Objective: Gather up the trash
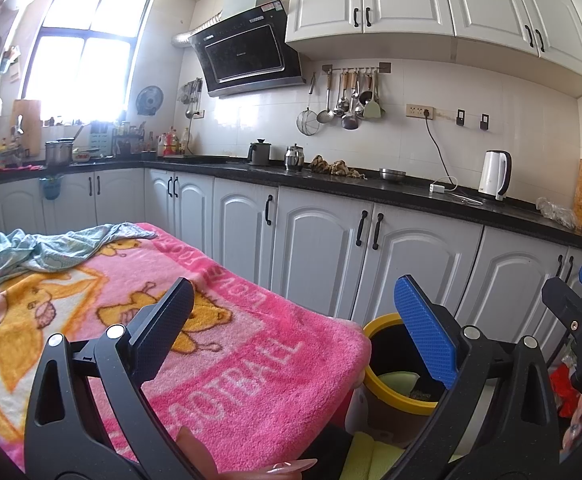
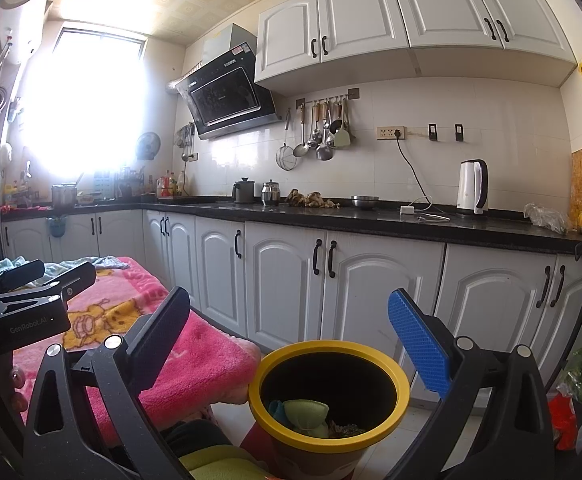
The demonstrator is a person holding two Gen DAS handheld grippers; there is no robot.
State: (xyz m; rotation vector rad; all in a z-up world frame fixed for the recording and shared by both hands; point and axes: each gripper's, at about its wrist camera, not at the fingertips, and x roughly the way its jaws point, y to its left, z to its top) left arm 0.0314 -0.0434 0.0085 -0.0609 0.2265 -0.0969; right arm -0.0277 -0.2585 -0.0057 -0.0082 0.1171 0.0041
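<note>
Left gripper [image 1: 293,328]: fingers spread wide, nothing held.
Right gripper [image 2: 289,340]: spread wide, empty.
Bin [image 2: 401,396]: yellow-rimmed, at six o'clock.

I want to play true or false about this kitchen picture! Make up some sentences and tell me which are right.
1. The bin has a yellow rim. True.
2. The bin is empty. False: something green and other bits lie inside.
3. Both claws are open and hold nothing. True: the left claw and right claw both gape wide.
4. The blanket on the table is blue. False: it is pink with yellow cartoon figures.
5. A white kettle stands on the black counter. True.
6. The bin sits on top of the table. False: it stands lower, beside the blanket's edge.
</note>
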